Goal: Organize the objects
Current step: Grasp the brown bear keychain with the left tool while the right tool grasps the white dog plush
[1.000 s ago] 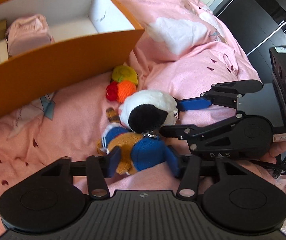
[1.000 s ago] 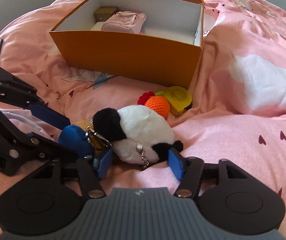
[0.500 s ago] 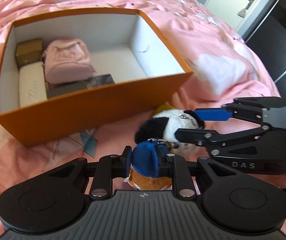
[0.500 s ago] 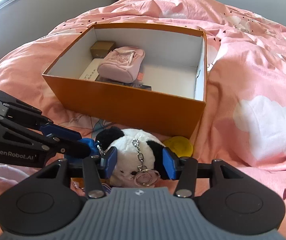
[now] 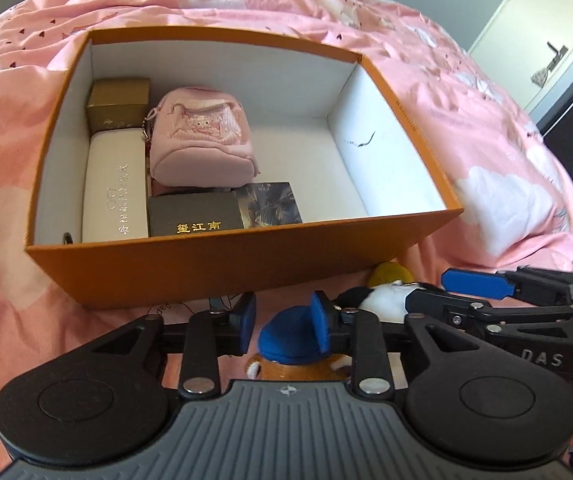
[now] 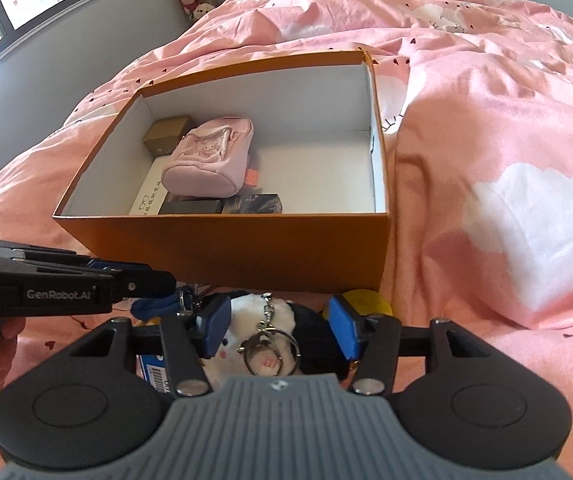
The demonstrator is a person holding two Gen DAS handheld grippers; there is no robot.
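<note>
The open orange box (image 5: 246, 252) lies on the pink bed just ahead of both grippers. My left gripper (image 5: 283, 320) has its jaws opening. A blue-capped brown plush (image 5: 286, 346) sits between them, touching the right pad, with a gap to the left pad (image 5: 246, 320). My right gripper (image 6: 280, 328) holds the black-and-white panda plush (image 6: 262, 320), its keyring hanging in front; its jaws are easing open but both pads still touch the plush. In the left wrist view the right gripper (image 5: 426, 290) and the panda (image 5: 386, 300) sit at the right.
Inside the box (image 6: 226, 248) are a pink mini backpack (image 5: 202, 144), a gold carton (image 5: 118, 104), a white case (image 5: 112, 192), a black box (image 5: 194, 216) and a dark card (image 5: 272, 204); its right half is bare. A yellow toy (image 6: 370, 300) lies by the box's front corner.
Both grippers have come up and closer to the box. The right one closed on the panda and lifted it. The left one shut on the blue-capped plush, then parted again.
</note>
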